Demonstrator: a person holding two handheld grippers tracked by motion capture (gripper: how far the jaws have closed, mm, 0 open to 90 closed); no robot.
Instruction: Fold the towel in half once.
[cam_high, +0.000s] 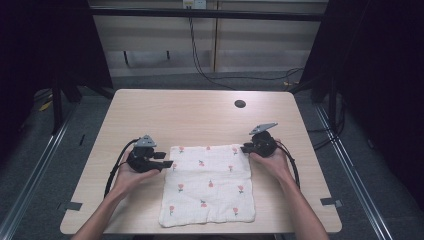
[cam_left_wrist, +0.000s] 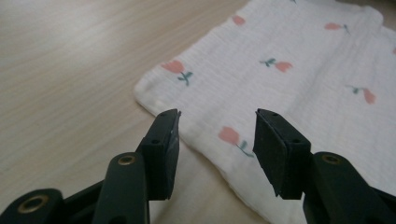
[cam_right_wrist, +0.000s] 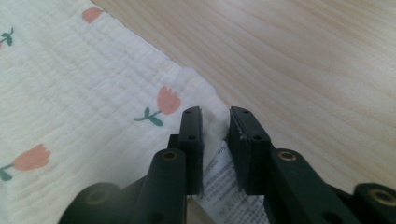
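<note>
A white cloth (cam_high: 207, 185) printed with small pink tulips lies flat on the near half of the wooden table (cam_high: 200, 115). My left gripper (cam_high: 167, 161) is at the cloth's far left corner. In the left gripper view its jaws (cam_left_wrist: 217, 116) stand wide open just above the cloth (cam_left_wrist: 303, 70) near its edge, and nothing is between them. My right gripper (cam_high: 245, 148) is at the far right corner. In the right gripper view its jaws (cam_right_wrist: 215, 112) are narrow, with a gap. The corner of the cloth (cam_right_wrist: 70, 93) and a printed label (cam_right_wrist: 224, 186) lie between the pads without being pinched.
A dark round cable hole (cam_high: 240, 104) sits in the tabletop at the far right. Bare wood stretches beyond the cloth to the table's far edge. Black cables (cam_high: 200, 60) trail across the floor behind the table.
</note>
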